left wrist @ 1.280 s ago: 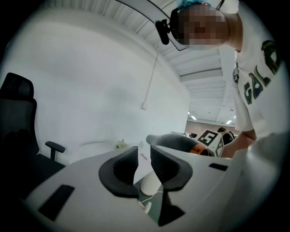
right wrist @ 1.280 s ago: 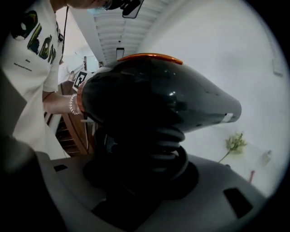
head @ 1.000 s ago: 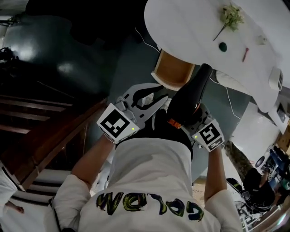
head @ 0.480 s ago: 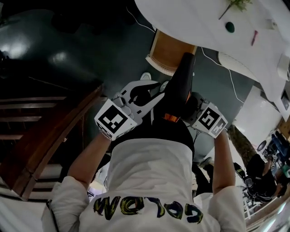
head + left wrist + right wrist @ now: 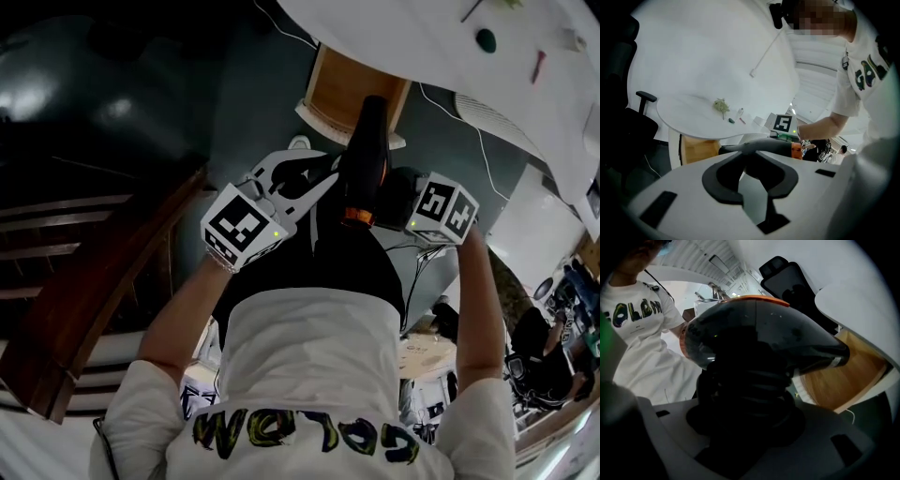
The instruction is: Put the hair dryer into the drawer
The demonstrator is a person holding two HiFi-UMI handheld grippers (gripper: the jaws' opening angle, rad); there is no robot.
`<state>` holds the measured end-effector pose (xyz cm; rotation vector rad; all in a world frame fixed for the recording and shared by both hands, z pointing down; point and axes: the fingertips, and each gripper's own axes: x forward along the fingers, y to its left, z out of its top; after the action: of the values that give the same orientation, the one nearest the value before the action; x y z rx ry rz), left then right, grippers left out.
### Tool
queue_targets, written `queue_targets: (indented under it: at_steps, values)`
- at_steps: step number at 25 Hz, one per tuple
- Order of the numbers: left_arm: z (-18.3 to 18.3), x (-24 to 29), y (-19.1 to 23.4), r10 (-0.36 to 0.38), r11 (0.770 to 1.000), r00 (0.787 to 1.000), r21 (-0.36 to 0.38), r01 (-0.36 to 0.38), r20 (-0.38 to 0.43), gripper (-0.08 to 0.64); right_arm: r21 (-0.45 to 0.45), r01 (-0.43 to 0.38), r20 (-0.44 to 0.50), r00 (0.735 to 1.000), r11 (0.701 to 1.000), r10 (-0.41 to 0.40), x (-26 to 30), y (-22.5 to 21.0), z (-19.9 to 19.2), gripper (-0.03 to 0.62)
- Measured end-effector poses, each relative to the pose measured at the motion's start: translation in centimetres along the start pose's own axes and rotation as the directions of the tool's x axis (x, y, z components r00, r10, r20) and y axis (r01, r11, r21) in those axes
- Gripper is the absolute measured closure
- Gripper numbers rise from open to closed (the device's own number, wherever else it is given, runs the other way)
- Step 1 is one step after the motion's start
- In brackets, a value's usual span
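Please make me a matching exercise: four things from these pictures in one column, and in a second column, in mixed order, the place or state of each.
Things:
1. hair dryer
2. drawer
3. left gripper
4. green sprig

Places or states:
a. lies on the white table
b. holds nothing
c. gripped by the right gripper
d. open, below the table top

Pairs: 1-c; 2-d; 3-b; 4-a

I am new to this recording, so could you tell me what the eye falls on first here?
A black hair dryer with an orange ring stands out at centre, its handle clamped between the jaws of the right gripper, nozzle toward the open wooden drawer under the white table. The left gripper is empty beside it.
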<state>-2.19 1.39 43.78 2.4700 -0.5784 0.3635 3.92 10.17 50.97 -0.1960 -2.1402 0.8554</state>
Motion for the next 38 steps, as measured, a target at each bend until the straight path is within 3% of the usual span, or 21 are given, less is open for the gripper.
queue_targets:
  at_steps: [8,19,24,29,38]
  values:
    - [-0.4,2.7,3.5,0.018,0.998,0.998,0.055,-0.014,-0.061,0.495,0.048,-0.059,-0.065,0.996,0.997,0.062,-0.3,-4.4,0.0,0.344]
    - [-2.9,5.7,9.2,0.118,0.983,0.967,0.162,-0.083,-0.224,0.511,0.075,-0.019,-0.169,0.985,0.997,0.032,0.1,-11.4,0.5,0.344]
    - [-4.0,6.8,11.4,0.152,0.968,0.949,0.238,-0.085,-0.276,0.544,0.063,0.060,-0.205,0.978,0.996,-0.046,0.6,-14.3,0.7,0.344]
    - [-5.0,8.0,13.8,0.201,0.943,0.916,0.322,-0.085,-0.348,0.548,0.046,0.160,-0.250,0.958,0.986,-0.144,1.2,-17.4,0.6,0.344]
    - [-8.1,9.1,17.3,0.194,0.951,0.873,0.303,-0.055,-0.448,0.548,-0.024,0.314,-0.346,0.888,0.949,-0.303,3.1,-21.9,-0.1,0.344]
